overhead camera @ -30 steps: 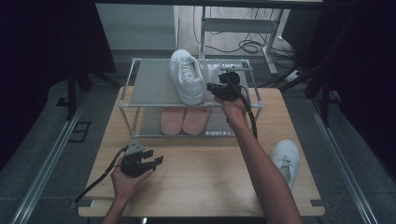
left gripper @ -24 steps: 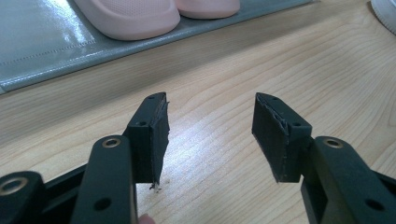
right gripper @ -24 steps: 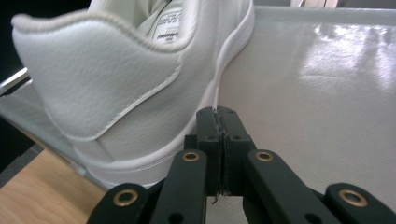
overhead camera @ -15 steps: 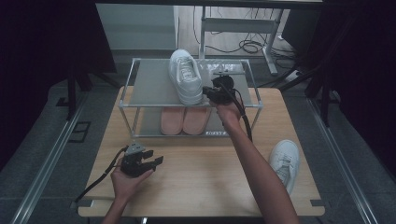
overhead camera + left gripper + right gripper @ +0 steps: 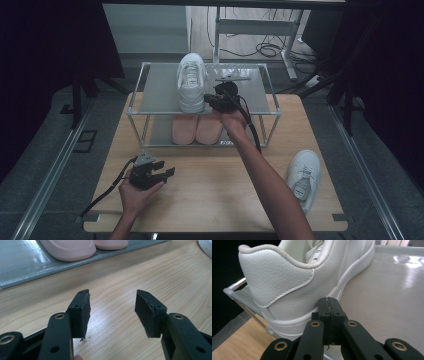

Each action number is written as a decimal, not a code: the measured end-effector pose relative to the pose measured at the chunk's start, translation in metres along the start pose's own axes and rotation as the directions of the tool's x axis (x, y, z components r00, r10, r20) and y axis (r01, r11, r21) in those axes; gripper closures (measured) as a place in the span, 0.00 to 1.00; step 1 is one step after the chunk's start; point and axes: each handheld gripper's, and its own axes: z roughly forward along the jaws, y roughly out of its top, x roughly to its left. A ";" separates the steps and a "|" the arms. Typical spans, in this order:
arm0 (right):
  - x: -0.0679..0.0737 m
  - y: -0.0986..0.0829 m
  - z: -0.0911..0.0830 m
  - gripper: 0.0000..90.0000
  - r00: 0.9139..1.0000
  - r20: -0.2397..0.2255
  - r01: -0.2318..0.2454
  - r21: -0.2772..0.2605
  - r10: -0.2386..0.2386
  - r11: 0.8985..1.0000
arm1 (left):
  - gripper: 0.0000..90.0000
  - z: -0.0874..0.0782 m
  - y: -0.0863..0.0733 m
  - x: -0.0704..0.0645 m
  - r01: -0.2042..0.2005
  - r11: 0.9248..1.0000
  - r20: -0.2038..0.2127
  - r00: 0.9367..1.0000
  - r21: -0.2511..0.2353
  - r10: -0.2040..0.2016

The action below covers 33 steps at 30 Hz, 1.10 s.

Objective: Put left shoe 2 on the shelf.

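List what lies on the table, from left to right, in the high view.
left gripper → pink slippers on the rack's lower shelf → right gripper beside the white sneaker on the rack → white sneaker on the table.

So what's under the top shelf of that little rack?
Under the top shelf, a pair of pink slippers sits on the lower shelf, toes toward the person. Their far ends are blurred behind the shelf, the white sneaker and the right tongs.

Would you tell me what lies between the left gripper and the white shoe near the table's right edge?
Only bare wooden tabletop, crossed by the person's right forearm, separates the left gripper from that shoe in the high view.
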 end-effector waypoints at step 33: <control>-0.013 -0.018 -0.044 1.00 0.999 -0.021 0.025 -0.052 -0.026 0.998 | 0.51 0.002 -0.001 -0.001 0.000 1.000 0.002 1.000 0.014 0.000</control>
